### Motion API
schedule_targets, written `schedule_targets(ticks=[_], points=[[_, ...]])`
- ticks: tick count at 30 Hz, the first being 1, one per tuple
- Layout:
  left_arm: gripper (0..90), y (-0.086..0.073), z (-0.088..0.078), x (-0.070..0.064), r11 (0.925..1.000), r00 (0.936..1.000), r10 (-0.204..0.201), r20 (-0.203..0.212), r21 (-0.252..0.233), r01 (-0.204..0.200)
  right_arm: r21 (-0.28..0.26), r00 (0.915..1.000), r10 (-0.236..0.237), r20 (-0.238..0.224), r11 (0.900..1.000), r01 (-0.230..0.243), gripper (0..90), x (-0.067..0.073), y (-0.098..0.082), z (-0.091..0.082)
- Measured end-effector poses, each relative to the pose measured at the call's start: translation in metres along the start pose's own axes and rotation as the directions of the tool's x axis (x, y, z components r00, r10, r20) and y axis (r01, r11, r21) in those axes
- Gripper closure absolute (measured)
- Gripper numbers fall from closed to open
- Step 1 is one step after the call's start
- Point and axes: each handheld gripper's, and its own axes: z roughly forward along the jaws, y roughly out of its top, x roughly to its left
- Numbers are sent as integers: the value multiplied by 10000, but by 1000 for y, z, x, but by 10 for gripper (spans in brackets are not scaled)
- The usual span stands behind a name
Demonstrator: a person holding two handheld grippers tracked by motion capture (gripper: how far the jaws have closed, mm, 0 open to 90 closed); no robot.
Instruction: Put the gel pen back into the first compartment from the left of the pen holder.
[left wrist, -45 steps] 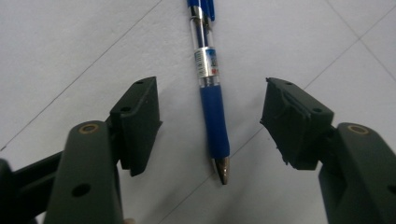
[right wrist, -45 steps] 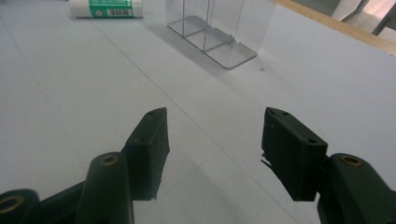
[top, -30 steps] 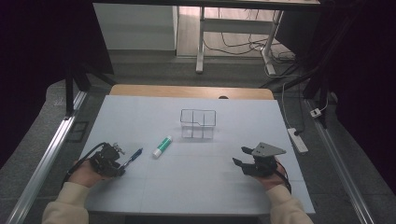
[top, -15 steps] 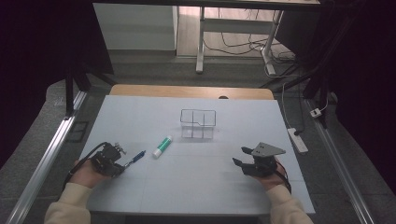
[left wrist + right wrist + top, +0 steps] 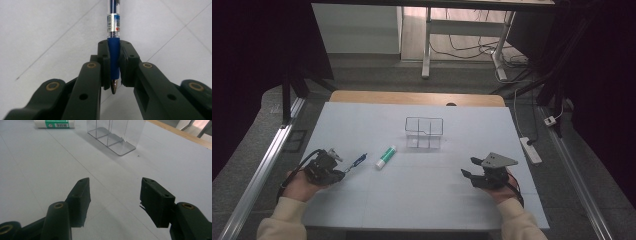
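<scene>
A blue pen (image 5: 358, 161) lies on the white table sheet (image 5: 422, 200) at the front left, pointing away toward the centre. My left gripper (image 5: 343, 170) is shut on it. In the left gripper view, the pads (image 5: 106, 62) press on the pen's (image 5: 113, 50) blue grip, with the tip towards the camera. A green-and-white glue stick (image 5: 385, 156) lies just right of the pen. A clear divided organiser (image 5: 424, 132) stands mid-table. My right gripper (image 5: 468, 167) rests at the front right, open and empty (image 5: 115, 192), facing the organiser (image 5: 115, 135) and the glue stick (image 5: 53, 123).
A wooden table edge (image 5: 417, 98) runs along the back of the sheet. A metal rail (image 5: 257, 175) borders the left side. A white power strip (image 5: 530, 150) lies on the floor to the right. Desk legs and cables stand beyond the table.
My left gripper's jaws have closed onto the pen's near end, and the hand has shifted only slightly. The right gripper has not moved.
</scene>
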Motion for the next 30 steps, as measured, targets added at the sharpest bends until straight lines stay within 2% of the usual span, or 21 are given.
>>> schedule_targets(ticks=[5,11,21,30], points=[[795,0,-1,0,9999,9999,19,104,-154,-17,-26,10000,-6,-28,10000,6,410,0,0,0],[795,2,-10,-2,9971,9997,103,223,-757,-86,-74,10000,-5,-13,10000,5,410,1,1,0],[795,14,-23,-13,9850,9980,520,354,-1664,-454,-103,10000,-67,-41,9999,67,410,3,3,1],[795,32,-30,-25,9753,9935,1024,500,-2015,-904,-93,9998,-172,-87,9998,172,409,6,5,2]])
